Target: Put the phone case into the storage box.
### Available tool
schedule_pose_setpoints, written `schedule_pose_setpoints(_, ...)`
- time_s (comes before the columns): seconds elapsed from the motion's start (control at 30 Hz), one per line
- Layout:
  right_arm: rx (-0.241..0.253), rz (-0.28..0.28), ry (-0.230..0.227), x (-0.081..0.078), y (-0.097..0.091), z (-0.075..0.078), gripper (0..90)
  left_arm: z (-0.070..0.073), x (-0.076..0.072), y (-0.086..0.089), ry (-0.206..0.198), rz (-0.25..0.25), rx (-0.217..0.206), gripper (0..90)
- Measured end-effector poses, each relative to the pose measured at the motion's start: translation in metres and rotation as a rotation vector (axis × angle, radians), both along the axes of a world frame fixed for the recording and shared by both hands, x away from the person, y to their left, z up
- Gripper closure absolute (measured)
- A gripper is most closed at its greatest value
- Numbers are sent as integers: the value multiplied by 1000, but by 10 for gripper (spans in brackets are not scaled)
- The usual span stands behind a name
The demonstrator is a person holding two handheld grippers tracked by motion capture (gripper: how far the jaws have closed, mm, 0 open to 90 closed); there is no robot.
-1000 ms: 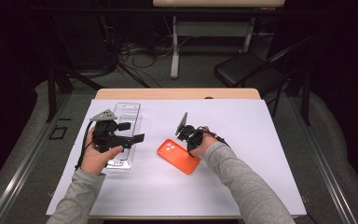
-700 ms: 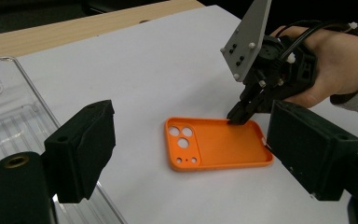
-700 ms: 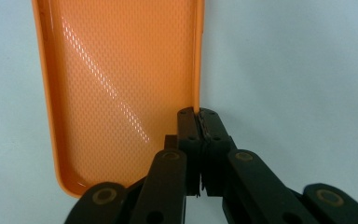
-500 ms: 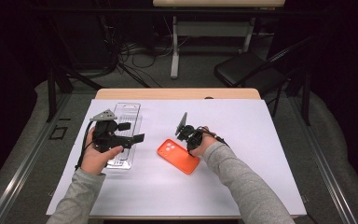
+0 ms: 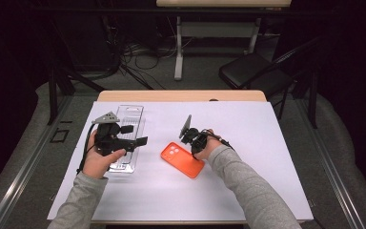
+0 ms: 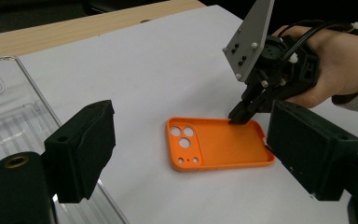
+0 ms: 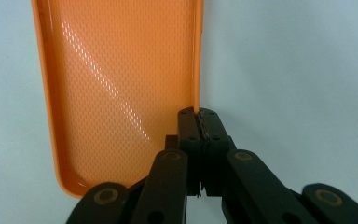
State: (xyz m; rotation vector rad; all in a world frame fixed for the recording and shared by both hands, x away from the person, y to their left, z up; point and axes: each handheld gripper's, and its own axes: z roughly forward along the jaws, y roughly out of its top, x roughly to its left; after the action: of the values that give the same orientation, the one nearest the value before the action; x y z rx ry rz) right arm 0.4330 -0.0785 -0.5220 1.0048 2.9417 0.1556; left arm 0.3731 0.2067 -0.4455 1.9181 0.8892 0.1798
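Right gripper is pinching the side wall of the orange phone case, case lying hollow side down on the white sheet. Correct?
Not quite: the orange phone case lies hollow side up, as the left gripper view shows. The right gripper does pinch its side wall, on the white sheet.

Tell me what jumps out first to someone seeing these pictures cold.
The bright orange phone case lies open side up near the middle of the white table. The right gripper is shut on the case's side wall, pinching the rim. On the table's left side the left gripper hangs open over a clear plastic tray.
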Motion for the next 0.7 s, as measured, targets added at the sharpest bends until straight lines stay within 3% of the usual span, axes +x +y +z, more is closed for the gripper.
schedule_pose_setpoints(0.7, 65, -28, -33, -1, -10, 5, 895, -1, 0, 0, 3, 3, -1, 157)
